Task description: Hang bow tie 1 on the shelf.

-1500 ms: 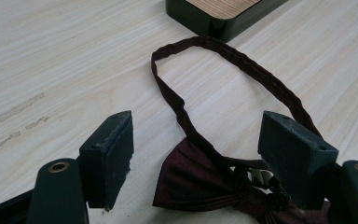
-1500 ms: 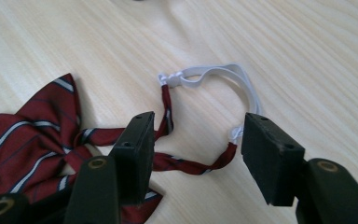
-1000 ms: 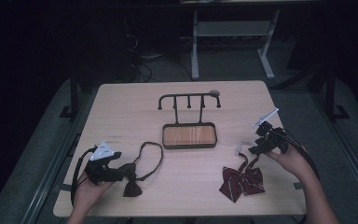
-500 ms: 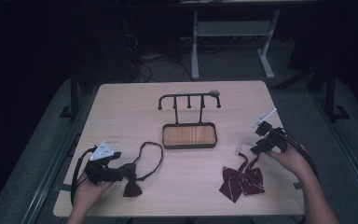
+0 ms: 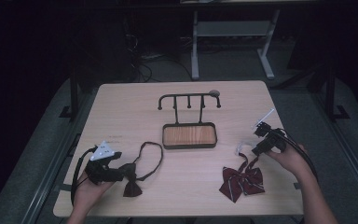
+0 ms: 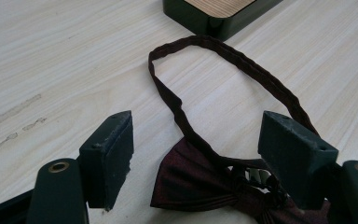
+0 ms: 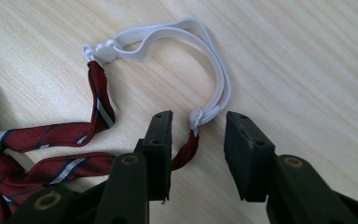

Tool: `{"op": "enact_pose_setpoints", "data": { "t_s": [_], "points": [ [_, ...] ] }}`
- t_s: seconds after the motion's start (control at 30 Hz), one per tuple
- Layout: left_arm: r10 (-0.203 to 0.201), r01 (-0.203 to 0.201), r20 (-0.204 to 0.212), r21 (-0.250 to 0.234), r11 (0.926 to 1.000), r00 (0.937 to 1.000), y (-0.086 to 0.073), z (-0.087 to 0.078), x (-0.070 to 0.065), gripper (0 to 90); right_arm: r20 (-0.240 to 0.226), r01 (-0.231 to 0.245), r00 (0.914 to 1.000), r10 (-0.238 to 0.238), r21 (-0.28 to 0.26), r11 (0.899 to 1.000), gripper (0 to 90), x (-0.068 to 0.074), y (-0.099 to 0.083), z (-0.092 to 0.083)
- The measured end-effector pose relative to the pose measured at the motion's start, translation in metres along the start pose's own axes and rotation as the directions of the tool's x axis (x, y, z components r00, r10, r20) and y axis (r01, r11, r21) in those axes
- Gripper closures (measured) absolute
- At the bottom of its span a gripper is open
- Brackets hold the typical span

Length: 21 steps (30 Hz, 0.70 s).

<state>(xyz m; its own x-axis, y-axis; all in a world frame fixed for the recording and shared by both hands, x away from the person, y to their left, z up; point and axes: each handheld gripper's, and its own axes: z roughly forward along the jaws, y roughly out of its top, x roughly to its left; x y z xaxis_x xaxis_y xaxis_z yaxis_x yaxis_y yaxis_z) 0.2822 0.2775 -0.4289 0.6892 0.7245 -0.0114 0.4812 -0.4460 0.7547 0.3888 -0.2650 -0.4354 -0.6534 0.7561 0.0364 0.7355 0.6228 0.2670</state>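
The right tongs (image 7: 196,154) have just been closing around the white elastic strap (image 7: 214,79) of the red striped fabric bow tie (image 5: 241,181), not yet pinched. The left tongs (image 6: 196,154) are held wide over the dark maroon bow tie (image 6: 200,186) on the pale wooden bench (image 5: 130,112).

My left gripper (image 5: 121,173) has bare table (image 5: 126,116) ahead until the tray stand (image 5: 189,135) at the centre blocks the way. Between my 2 bow ties, dark (image 5: 131,179) and striped (image 5: 242,179), the wood lies open for passing.
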Motion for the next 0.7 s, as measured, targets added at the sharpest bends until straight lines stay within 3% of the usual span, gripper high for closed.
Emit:
{"op": "enact_pose_setpoints", "data": {
  "t_s": [0.3,0.7],
  "points": [
    [-0.001,0.001,-0.001,0.002,1.0,1.0,0.0003,0.0,-0.0004,26.9,0.003,-0.01,0.9999,0.01,0.027,1.0,66.4,-0.0014,0.0006,0.0037],
    [0.0,0.0,-0.002,0.002,1.0,1.0,0.0006,-0.0002,-0.0008,27.0,0.022,0.013,0.9997,-0.014,0.045,0.999,73.4,0.0019,0.0031,0.0067]
  ]
}}
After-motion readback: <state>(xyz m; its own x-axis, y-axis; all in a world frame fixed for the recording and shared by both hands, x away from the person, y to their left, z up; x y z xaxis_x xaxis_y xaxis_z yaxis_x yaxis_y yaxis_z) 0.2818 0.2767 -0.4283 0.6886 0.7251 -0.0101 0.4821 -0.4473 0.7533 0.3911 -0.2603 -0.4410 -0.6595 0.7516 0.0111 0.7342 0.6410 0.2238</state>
